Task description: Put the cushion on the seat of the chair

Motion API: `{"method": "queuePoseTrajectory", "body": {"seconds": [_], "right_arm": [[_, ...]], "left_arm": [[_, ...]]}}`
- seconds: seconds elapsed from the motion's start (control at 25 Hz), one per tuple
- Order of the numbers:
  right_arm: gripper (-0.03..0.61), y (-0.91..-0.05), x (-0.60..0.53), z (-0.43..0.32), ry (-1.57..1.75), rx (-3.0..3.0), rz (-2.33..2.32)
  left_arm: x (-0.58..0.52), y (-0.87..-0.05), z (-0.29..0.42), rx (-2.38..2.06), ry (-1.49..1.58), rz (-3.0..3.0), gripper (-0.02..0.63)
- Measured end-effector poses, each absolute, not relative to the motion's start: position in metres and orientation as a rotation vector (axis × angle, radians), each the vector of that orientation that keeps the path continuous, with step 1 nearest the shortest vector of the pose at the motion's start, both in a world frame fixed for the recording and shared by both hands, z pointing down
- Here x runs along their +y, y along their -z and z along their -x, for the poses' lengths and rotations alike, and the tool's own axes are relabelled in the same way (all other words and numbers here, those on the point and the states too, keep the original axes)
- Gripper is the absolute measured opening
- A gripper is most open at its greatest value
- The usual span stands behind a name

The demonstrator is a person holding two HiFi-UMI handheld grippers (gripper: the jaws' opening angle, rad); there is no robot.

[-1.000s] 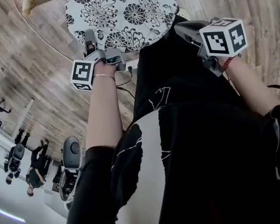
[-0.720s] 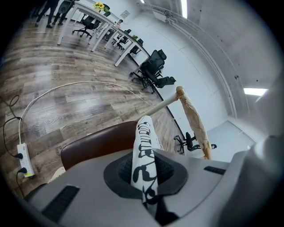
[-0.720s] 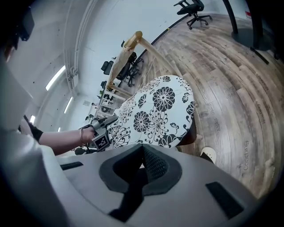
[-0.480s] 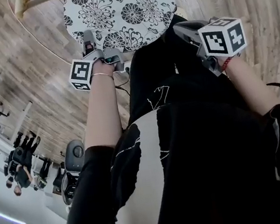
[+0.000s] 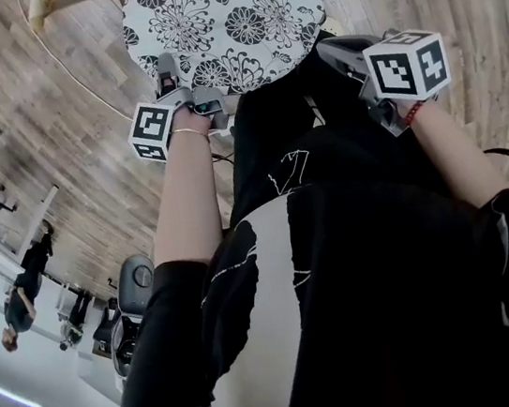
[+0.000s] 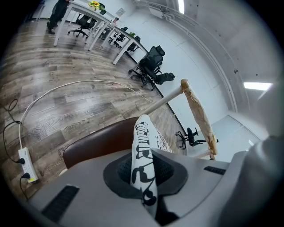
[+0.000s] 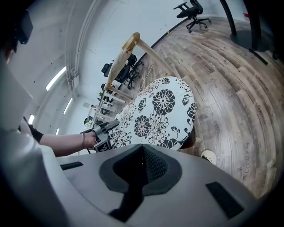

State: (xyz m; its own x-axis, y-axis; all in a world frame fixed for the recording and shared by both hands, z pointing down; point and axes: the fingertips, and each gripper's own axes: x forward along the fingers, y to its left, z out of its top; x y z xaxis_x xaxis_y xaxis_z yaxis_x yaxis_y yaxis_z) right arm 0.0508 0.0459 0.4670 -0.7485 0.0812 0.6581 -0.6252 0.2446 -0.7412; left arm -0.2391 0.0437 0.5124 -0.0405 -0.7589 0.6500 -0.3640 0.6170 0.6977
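Observation:
A round white cushion (image 5: 227, 22) printed with black flowers lies over the chair's brown seat (image 6: 95, 142). In the head view it sits at the top middle. My left gripper (image 5: 164, 71) is shut on the cushion's near left edge, and the left gripper view shows that edge (image 6: 142, 146) pinched upright between the pads. My right gripper (image 5: 334, 48) hangs by the cushion's near right side, apart from it, jaws together on nothing. In the right gripper view the cushion (image 7: 159, 111) lies ahead, with the left gripper (image 7: 104, 128) at its left rim.
The chair's pale wooden back rail (image 6: 199, 115) rises beyond the seat. On the wood floor to the left are a white power strip (image 6: 25, 164) and its cable. Desks and office chairs (image 6: 153, 66) stand far off. My dark clothing (image 5: 357, 258) fills the lower head view.
Neither gripper nor the cushion has visibly moved. Only the people far off in the room have walked on.

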Motion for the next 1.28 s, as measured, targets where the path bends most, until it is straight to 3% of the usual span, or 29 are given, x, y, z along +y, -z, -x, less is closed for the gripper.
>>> {"method": "queuePoseTrajectory", "body": {"seconds": [1.28], "right_arm": [[0.015,-0.473,0.022,-0.037,-1.475,-1.917,-0.44]], "left_arm": [[0.04,-0.541,0.245,-1.645,0.167,-1.054,0.025]]}}
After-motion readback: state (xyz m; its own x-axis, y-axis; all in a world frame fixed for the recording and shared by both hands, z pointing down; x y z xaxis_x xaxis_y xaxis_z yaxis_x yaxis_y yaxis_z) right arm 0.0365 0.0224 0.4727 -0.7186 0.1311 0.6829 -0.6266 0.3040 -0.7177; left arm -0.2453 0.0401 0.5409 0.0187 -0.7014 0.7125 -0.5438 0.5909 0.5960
